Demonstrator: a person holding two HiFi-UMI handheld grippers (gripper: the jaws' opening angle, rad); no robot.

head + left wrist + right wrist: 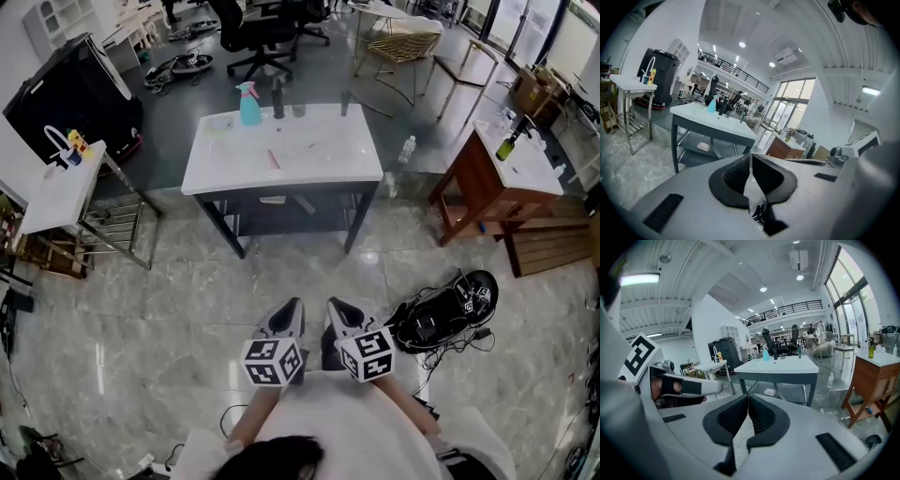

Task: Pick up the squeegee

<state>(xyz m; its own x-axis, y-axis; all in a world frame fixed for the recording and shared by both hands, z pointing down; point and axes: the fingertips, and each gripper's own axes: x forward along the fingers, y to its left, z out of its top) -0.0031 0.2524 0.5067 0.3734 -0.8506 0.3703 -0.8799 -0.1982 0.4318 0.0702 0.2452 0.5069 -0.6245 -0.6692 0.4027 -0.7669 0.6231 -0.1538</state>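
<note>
The left gripper (291,311) and right gripper (337,309) both have their fingers clenched on nothing, well short of the white tabletop (328,159). The squeegee must lie there near the blue spray bottle (248,103), but it is too small to pick out. I'd expect it to be light, best grasped by its stiff handle rather than the soft rubber edge, and the black device (441,314) with its cables on the floor to the right could trip someone.

On the white table (328,161), a dark bottle (278,97) stands just right of the spray bottle (248,105), and a red stick (274,159) lies nearer.
</note>
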